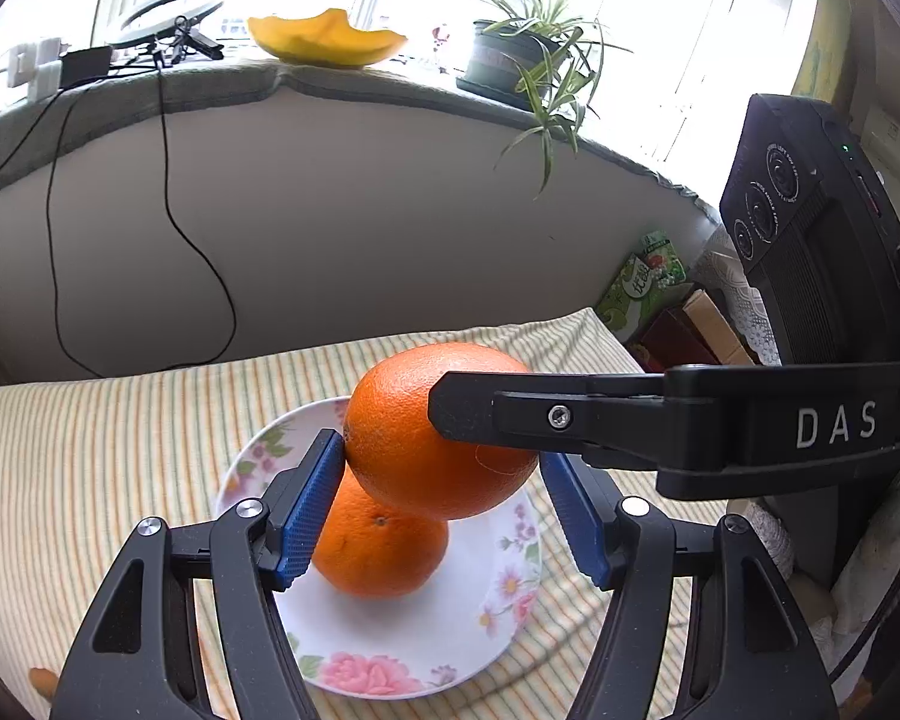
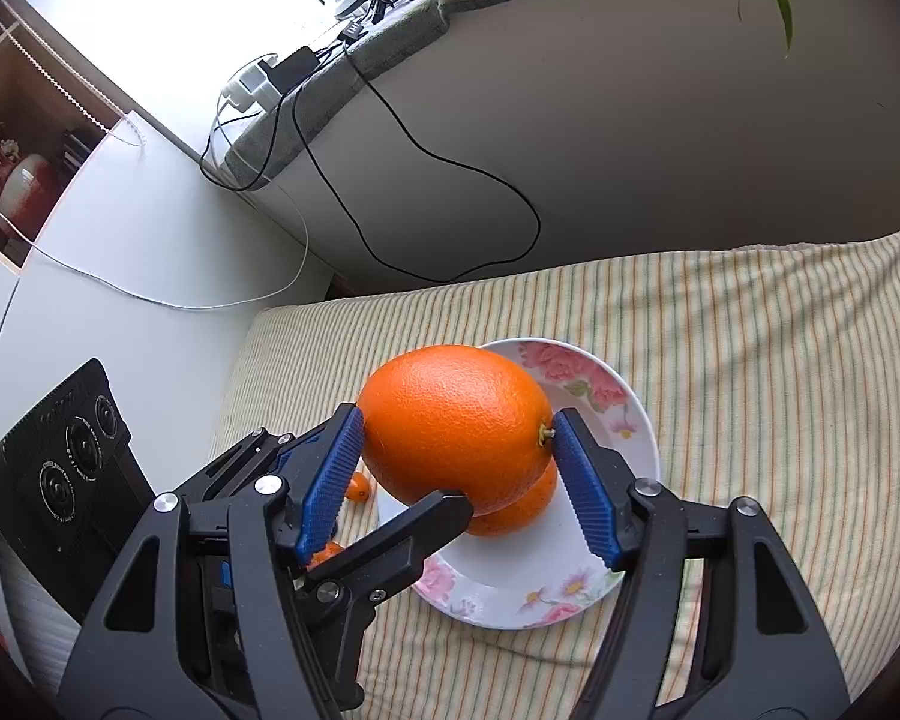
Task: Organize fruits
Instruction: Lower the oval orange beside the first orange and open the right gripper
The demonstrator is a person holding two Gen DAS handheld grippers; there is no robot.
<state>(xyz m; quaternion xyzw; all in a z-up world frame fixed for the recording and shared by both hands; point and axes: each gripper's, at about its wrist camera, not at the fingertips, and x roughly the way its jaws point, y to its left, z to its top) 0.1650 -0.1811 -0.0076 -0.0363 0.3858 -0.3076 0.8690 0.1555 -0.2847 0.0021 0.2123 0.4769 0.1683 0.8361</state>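
A large orange [image 2: 450,426] is clamped between the blue pads of my right gripper [image 2: 457,468], held just above a floral plate [image 2: 624,420]. The same orange [image 1: 402,438] fills the left wrist view, with the right gripper's black finger [image 1: 570,420] across it. A second orange [image 1: 378,546] lies on the plate [image 1: 390,636] beneath; it peeks out in the right wrist view [image 2: 528,510]. My left gripper [image 1: 444,510] is open, its pads [image 1: 306,510] flanking both oranges, the left pad close to the held one.
The plate sits on a striped cloth [image 2: 750,360]. Small orange fruits [image 2: 359,487] lie left of the plate. A black cable [image 1: 168,210] hangs down the wall behind. Boxes [image 1: 678,330] stand at the right. A windowsill holds a yellow bowl [image 1: 324,42] and a plant [image 1: 528,54].
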